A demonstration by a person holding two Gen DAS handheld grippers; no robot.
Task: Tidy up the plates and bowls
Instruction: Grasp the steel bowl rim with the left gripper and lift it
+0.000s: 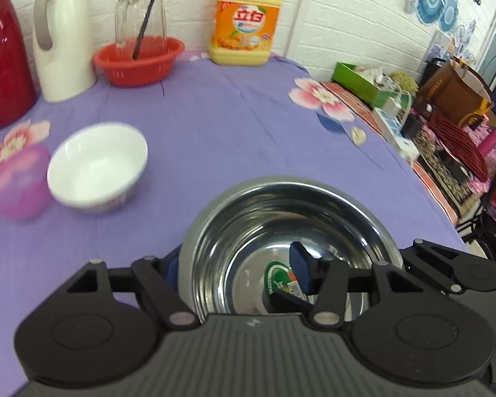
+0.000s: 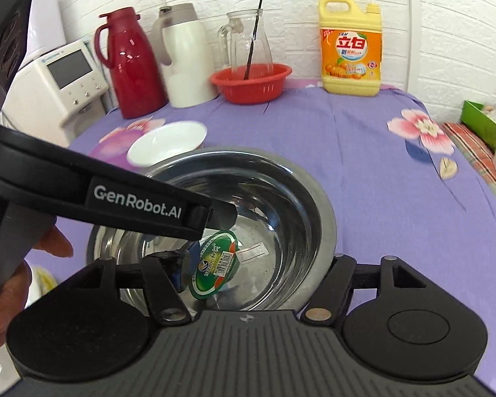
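Left wrist view: steel bowl (image 1: pixel 281 231) in transit, rim gripped by left gripper (image 1: pixel 238 278) fingers.
Right gripper (image 2: pixel 254 264) spread wide, empty. Next: nest with white bowl (image 1: pixel 97 165) at 10 o'clock on tabletop (image 1: pixel 231 125).

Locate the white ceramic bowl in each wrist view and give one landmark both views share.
Left wrist view: the white bowl sits at left of centre on the purple cloth, beside a purple lid, left of the steel basin.
Right wrist view: the white bowl is at upper left of centre, just behind the steel basin's rim.
Shared landmark: the yellow detergent jug by the wall.
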